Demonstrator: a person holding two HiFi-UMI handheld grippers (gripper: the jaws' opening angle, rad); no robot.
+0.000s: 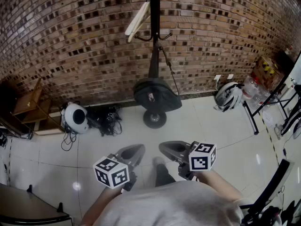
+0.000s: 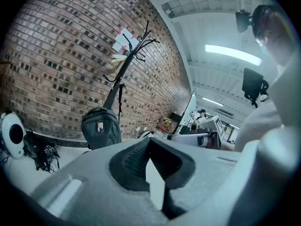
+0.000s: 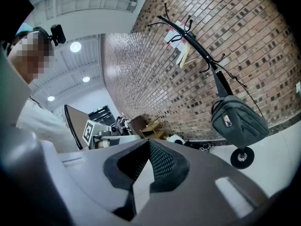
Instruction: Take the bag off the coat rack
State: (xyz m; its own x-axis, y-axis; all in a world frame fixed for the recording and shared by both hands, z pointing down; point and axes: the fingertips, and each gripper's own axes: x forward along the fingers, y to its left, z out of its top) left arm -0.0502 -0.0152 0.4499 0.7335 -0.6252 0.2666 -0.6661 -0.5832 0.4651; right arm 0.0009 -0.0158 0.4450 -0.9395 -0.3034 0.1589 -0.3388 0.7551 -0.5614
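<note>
Your left gripper (image 1: 133, 151) and right gripper (image 1: 168, 149) are both clamped shut, nothing in them. The rounded dark fabric bag (image 1: 156, 95) hangs by its strap low on the skinny black coat rack (image 1: 154, 32)

No actual words or numbers readable anywhere. Closest thing: black-and-white square code patterns on the left cube (image 1: 112, 172) of the left hand-held gripper (image 1: 137, 149) and on the right cube (image 1: 202, 156) of the right hand-held gripper (image 1: 163, 148), just patterns, no letters. Small badge (image 2: 99, 127) on the front of the bag (image 2: 93, 139), way too tiny to read. White sheet (image 2: 124, 40) with a bit of red up by the coat rack (image 2: 123, 69) top, illegible. Yellow-and-black hazard stripes on a box (image 1: 266, 69), no lettering legible.
</note>
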